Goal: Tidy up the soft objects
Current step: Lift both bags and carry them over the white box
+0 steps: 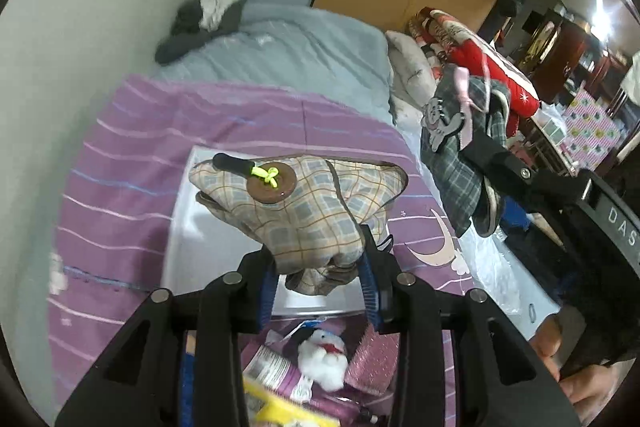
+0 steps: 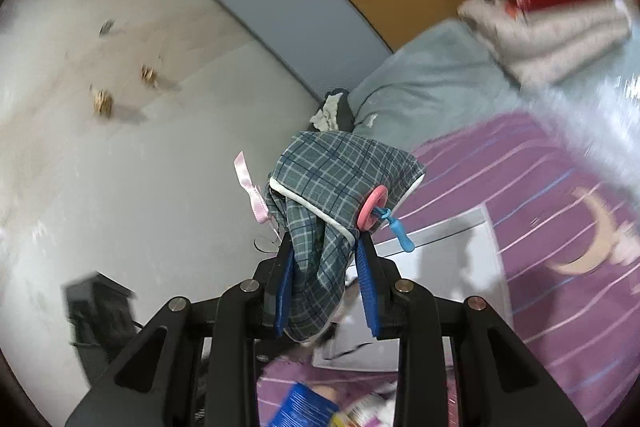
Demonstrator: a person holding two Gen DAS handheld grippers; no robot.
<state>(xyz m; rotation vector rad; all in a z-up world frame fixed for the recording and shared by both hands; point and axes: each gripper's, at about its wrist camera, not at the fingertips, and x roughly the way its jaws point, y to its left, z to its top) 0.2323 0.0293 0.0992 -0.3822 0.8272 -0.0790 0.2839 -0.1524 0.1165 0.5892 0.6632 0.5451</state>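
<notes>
Left wrist view: the left gripper (image 1: 320, 259) grips a beige checked pouch (image 1: 308, 203) above a white box (image 1: 192, 227); the right gripper (image 2: 324, 255) grips a grey-green checked pouch (image 2: 328, 183) above the purple bedcover (image 2: 560, 227).

Pouch (image 1: 312, 211) between the left gripper (image 1: 320, 267) fingers, over a box (image 1: 188, 239) on the bedspread (image 1: 132, 163), plush toy (image 1: 324, 355) below the gripper, right gripper's (image 2: 324, 259) bag (image 2: 332, 195) at right, pillow (image 1: 304, 55) ahead.

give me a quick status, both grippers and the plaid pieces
Left gripper shut on tan plaid piece over white box. Right gripper shut on grey plaid piece, lifted. Nothing blocking.
</notes>
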